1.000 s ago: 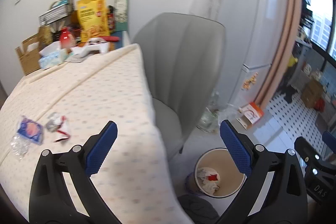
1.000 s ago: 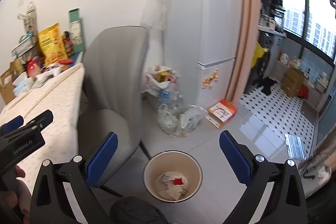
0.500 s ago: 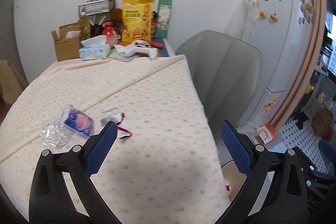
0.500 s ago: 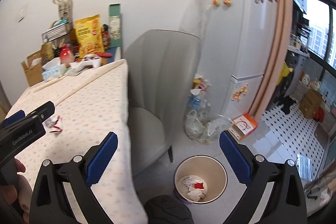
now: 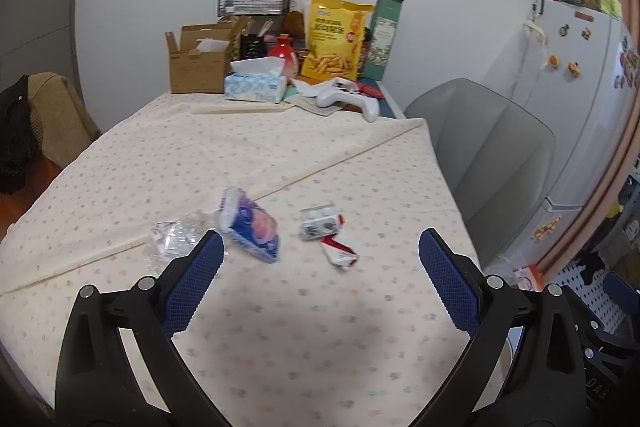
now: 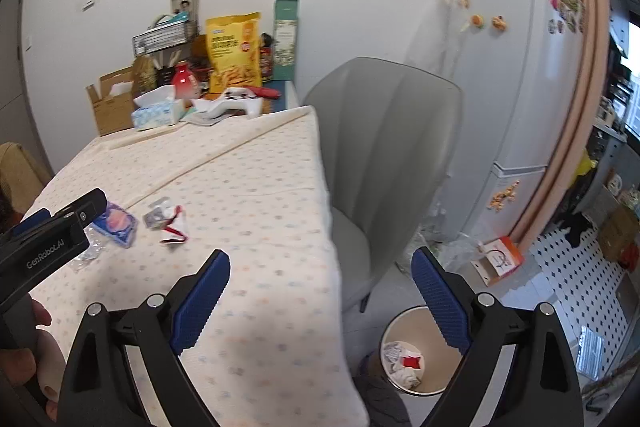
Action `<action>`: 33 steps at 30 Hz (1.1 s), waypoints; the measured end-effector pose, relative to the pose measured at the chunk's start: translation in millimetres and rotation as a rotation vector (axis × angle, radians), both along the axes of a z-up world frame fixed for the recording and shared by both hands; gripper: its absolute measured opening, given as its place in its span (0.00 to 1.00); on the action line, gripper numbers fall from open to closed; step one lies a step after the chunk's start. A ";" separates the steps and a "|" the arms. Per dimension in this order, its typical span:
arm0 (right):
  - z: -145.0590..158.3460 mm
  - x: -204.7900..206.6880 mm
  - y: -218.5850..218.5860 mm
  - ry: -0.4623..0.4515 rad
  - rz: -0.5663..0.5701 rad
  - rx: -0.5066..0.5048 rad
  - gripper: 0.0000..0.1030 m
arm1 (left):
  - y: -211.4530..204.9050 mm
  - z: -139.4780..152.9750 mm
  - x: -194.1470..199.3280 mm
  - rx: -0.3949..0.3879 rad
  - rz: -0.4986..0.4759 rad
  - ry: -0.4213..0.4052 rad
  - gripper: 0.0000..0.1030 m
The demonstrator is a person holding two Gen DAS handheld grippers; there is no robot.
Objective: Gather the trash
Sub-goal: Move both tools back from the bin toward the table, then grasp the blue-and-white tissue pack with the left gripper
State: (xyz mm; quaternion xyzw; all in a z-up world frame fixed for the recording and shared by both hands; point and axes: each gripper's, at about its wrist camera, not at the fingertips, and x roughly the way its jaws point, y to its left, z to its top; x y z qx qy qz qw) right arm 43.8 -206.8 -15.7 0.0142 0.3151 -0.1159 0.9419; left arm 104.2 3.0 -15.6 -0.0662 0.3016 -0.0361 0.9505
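Note:
Several pieces of trash lie on the dotted tablecloth (image 5: 320, 327): a blue wrapper (image 5: 250, 229), a crumpled clear plastic (image 5: 176, 241), a small silver pack (image 5: 320, 223) and a red-and-white wrapper (image 5: 340, 251). My left gripper (image 5: 322, 279) hovers open just short of them, nothing between its fingers. My right gripper (image 6: 320, 297) is over the table's right corner, its jaws closing slightly with nothing between them. The round bin (image 6: 404, 325) stands on the floor below it, holding crumpled paper.
A grey chair (image 6: 384, 155) stands by the table's right side, with a white fridge (image 6: 516, 75) beyond it. At the table's far end are a cardboard box (image 5: 196, 61), a tissue box (image 5: 256, 85), a yellow snack bag (image 5: 336, 43) and a white controller (image 5: 348, 99).
Both views swung left, from the bin and chair toward the table. The trash now lies right ahead of the left gripper, and the bin has left its view. The right jaws narrowed a little.

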 end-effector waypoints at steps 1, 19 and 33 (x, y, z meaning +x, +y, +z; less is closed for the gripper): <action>-0.6 1.8 3.8 0.002 0.009 0.000 0.86 | 6.9 -1.5 1.8 -0.002 0.012 0.004 0.94; -21.0 45.9 71.1 0.065 0.132 -0.029 0.80 | 78.5 -30.0 30.9 -0.044 0.127 0.048 0.93; -41.8 78.3 76.4 0.124 0.152 -0.022 0.77 | 66.5 -52.6 70.0 -0.048 0.104 0.114 0.64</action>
